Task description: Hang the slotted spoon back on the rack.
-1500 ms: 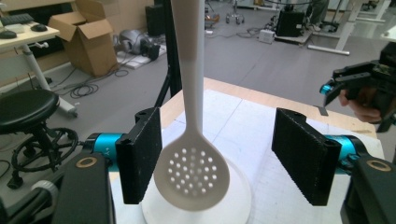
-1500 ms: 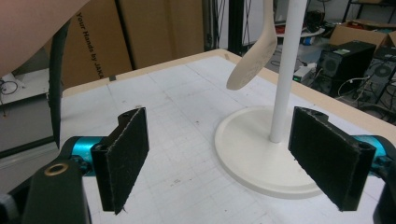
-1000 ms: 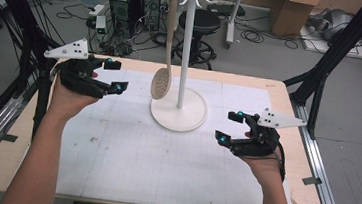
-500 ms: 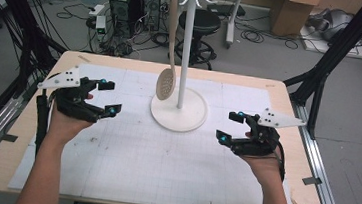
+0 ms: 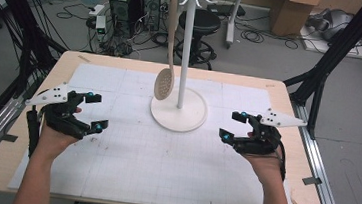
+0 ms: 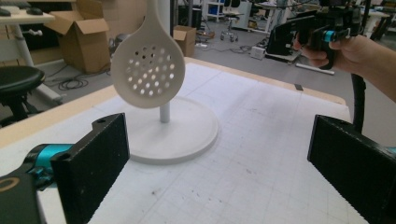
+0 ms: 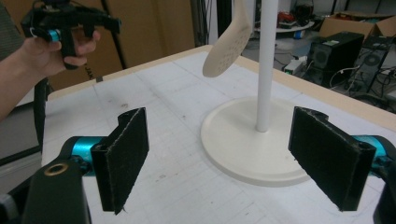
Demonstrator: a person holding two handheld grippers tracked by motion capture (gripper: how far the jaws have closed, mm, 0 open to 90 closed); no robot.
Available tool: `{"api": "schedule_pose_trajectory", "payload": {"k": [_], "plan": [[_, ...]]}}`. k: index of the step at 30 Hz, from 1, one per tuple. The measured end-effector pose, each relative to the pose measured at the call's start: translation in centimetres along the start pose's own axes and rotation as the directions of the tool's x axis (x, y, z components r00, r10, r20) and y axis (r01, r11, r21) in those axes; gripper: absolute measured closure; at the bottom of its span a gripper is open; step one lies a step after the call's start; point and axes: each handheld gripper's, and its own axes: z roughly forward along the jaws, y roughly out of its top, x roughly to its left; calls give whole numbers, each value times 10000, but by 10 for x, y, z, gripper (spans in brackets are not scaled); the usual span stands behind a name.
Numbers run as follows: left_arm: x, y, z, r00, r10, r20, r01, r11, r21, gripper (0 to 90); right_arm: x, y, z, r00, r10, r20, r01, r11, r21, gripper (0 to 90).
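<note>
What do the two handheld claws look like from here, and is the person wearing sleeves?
Both match: the left claw and right claw have black bodies, flat black rectangular jaw pads on turquoise mounts, and a pale grey three-cornered plate on top. A black cable trails from each. Both forearms are bare, with no sleeves in view.

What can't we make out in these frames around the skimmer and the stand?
- Slotted spoon: where its handle hooks on the stand is too small to tell in the high view, and cut off by the top edge in both gripper views.
- Stand's hooks: cut off at the top in both gripper views.
- Left claw: jaw tips cut off by the bottom edge in its own view.
- Right claw: body cut off by the bottom edge.
</note>
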Motion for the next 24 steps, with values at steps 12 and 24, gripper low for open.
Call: {"api": "schedule_pose_trajectory", "payload": {"k": [12,24], "plan": [[-3,-3,5,10000,2,72,-1,10000,-97,16,-2,-7,1,9962,83,863,-91,9999,85,193],[-3,-3,4,9999,78,-134,-79,9999,-120,17,0,-5,2,9967,52,815,-61,9999,111,193]]}}
